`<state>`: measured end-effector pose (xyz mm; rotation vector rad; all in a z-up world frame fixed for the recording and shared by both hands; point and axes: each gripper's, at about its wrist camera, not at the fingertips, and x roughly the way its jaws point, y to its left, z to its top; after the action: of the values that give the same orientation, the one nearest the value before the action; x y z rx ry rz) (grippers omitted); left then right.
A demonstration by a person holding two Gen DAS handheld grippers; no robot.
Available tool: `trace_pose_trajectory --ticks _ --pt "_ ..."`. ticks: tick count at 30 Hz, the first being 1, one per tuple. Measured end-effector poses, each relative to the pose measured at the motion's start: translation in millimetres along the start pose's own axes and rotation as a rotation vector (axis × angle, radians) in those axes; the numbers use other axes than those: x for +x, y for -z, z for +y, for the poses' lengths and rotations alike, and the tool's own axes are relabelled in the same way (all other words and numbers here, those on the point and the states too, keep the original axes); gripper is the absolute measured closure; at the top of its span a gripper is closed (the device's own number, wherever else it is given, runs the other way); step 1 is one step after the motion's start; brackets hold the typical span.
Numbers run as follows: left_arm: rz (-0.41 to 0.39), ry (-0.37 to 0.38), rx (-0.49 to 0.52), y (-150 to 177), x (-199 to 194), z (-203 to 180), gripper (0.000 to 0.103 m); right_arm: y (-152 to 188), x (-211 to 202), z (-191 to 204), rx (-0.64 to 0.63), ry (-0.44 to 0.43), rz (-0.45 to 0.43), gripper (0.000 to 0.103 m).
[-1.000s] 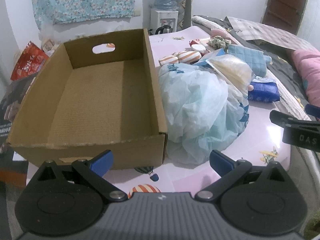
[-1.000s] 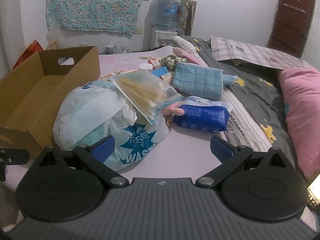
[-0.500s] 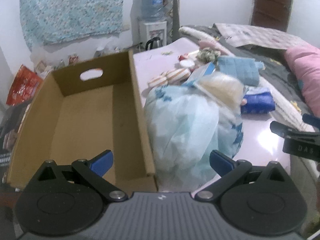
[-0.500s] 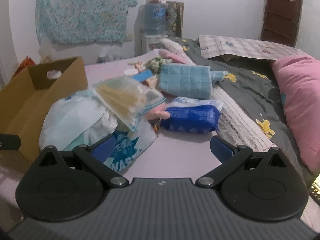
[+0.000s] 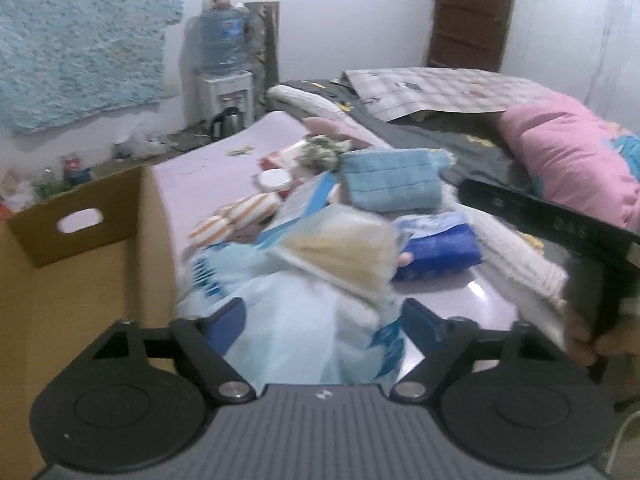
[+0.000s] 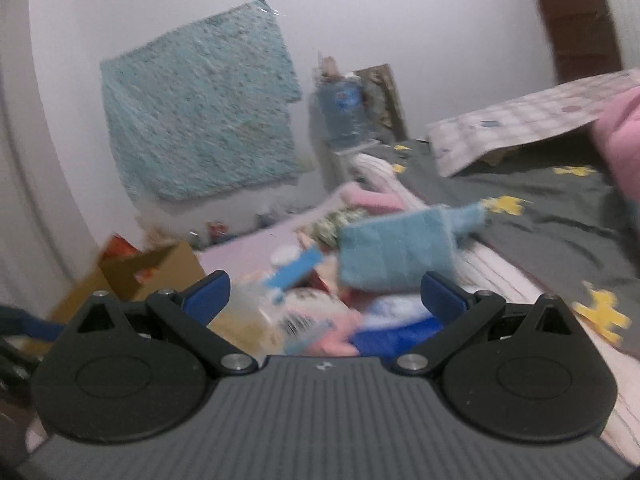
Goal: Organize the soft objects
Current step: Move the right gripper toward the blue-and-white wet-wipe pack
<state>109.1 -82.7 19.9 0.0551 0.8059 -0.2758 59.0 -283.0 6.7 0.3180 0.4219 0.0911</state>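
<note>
1. Left gripper [image 5: 322, 320]: its jaws have just been closing. The pale blue plastic bag [image 5: 296, 320] bulges up between the blue fingers [image 5: 224, 318]. Blur hides whether the pads press on the bag, so I cannot tell if it is gripped.
2. Right gripper [image 6: 324, 300]: fingers spread wide, nothing between them. It points over the pile of soft goods. In the left wrist view its black body [image 5: 560, 232] shows at the right edge, with the person's hand [image 5: 600, 340] on it.
3. Plastic bag: lies on the pink sheet [image 5: 224, 168] of the bed, just beside the cardboard box [image 5: 80, 280], with blue print on its sides.
4. Clear packet [image 5: 340, 252] of pale yellow contents: rests on top of the bag.
5. Dark blue soft pack [image 5: 440, 248]: lies on the sheet to the right of the bag, beside the clear packet.
6. Light blue quilted cloth [image 5: 390, 180]: folded, lies behind the blue pack.
7. Orange-striped soft pieces [image 5: 240, 216]: lie near the box wall, behind the bag.
8. Cardboard box: open-topped, inside looks bare, with a handle cutout in the far wall.
9. Pink pillow [image 5: 568, 160]: lies on the dark grey bedspread [image 5: 460, 148], well apart from the pile.
10. Water dispenser [image 5: 226, 76]: stands against the far wall.
</note>
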Motion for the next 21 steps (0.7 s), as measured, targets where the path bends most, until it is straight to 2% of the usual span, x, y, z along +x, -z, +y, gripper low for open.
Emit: trace_pose_trajectory --ticks 1,2,3,4,6,8,10,13,14,15,17,21 --pt "0.003 0.016 -0.009 -4.0 6.9 -0.4 0.029 -3.8 8.1 -0.9 0.006 -0.021 0.006 0.003" --pt "0.005 0.037 -0.022 -7.6 13.5 -0.1 0.040 -7.7 17.8 -2.2 0.012 -0.043 0.013 0.006" --pt "0.010 0.061 -0.041 -10.9 19.8 1.0 0.044 -11.1 27.3 -2.9 0.018 -0.067 0.022 0.008" --pt "0.022 0.085 -0.066 -12.9 26.0 3.1 0.046 -13.8 37.6 -4.2 0.024 -0.087 0.036 0.013" --pt "0.054 0.129 -0.121 -17.9 41.7 6.8 0.057 -15.3 59.0 -5.4 0.043 -0.112 0.078 0.025" --pt "0.085 0.152 -0.159 -20.9 55.4 10.6 0.059 -13.8 81.6 -10.8 0.079 -0.137 0.134 0.041" --pt "0.113 0.161 -0.182 -22.7 68.2 12.5 0.059 -8.9 101.7 -16.6 0.116 -0.149 0.194 0.052" --pt "0.141 0.172 -0.210 -25.2 79.8 15.4 0.053 2.8 119.2 -24.2 0.164 -0.169 0.279 0.063" --pt "0.144 0.176 -0.216 -25.8 81.6 16.6 0.046 7.2 121.0 -26.3 0.179 -0.190 0.295 0.066" --pt "0.147 0.178 -0.223 -26.9 82.9 18.8 0.036 11.3 120.5 -27.9 0.196 -0.211 0.308 0.066" --pt "0.143 0.178 -0.242 -28.8 83.4 23.1 0.024 17.1 114.1 -30.2 0.231 -0.249 0.326 0.066" --pt "0.149 0.196 -0.274 -34.2 85.6 31.1 0.018 28.9 105.3 -43.8 0.348 -0.326 0.356 0.067"
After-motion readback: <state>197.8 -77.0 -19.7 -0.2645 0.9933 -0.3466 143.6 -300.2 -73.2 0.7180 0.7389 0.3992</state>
